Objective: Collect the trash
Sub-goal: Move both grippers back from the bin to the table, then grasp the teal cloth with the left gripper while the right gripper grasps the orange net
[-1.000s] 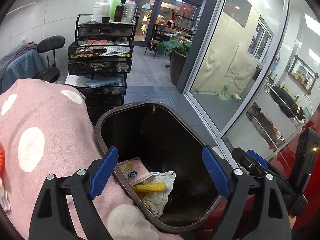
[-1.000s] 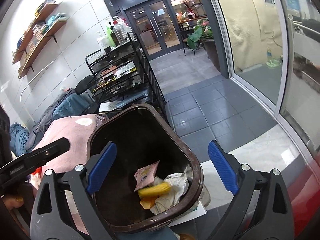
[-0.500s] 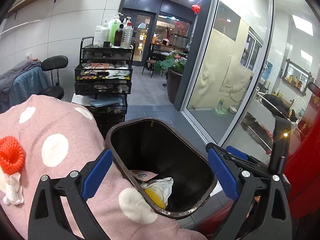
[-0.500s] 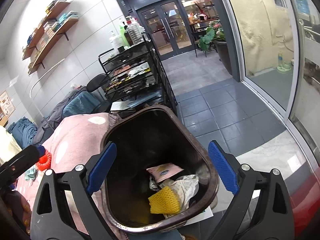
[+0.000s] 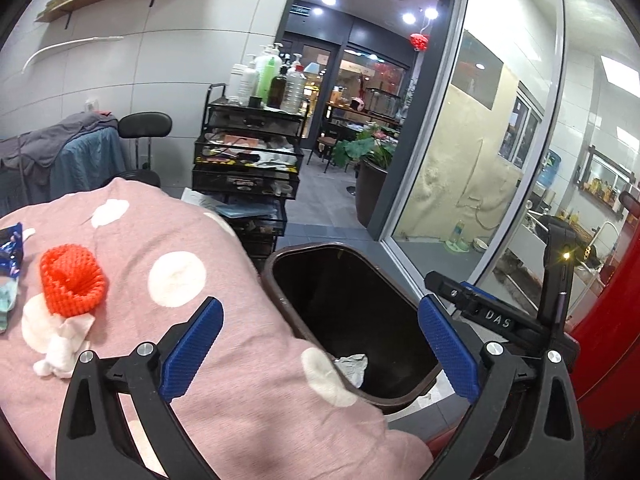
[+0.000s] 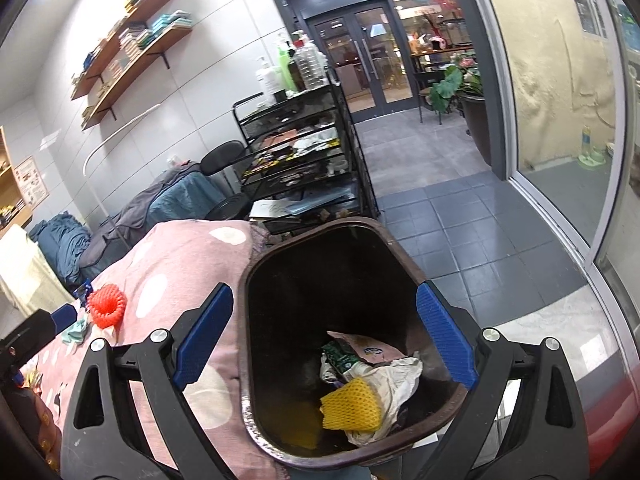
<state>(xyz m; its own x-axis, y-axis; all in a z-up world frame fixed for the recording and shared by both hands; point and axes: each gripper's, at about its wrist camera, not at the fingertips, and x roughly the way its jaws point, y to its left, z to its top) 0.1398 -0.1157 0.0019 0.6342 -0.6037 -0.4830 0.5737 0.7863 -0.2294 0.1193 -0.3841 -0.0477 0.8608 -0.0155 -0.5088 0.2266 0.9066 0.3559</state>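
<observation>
From the left wrist view, my left gripper (image 5: 318, 340) stood wide with nothing between its blue pads; its jaws had just been opening. It hung over the edge where the pink spotted cloth (image 5: 200, 280) met the brown bin (image 5: 276, 280). The next piece of trash, a red foam net (image 5: 72, 280), lay on the cloth well off to the left of the pads, with a crumpled white tissue (image 5: 60, 350) touching it below and a blue wrapper (image 5: 10, 248) further left at the frame's edge. The net sat like a short cup, its open mouth tilted up and toward me. The right gripper's body showed at the right, past the bin.

From the right wrist view, my right gripper (image 6: 326, 334) was also wide and held nothing, pointed straight down into the bin (image 6: 246, 320). Inside lay a yellow net (image 6: 350, 406), crumpled paper (image 6: 396, 380) and a pink packet (image 6: 368, 346). The red net (image 6: 106, 306) sat far to the left here, beyond the bin's rim.

I judged the left hand nearer: it needed to swing left across the cloth, away from the bin, and close across the net's sides.
</observation>
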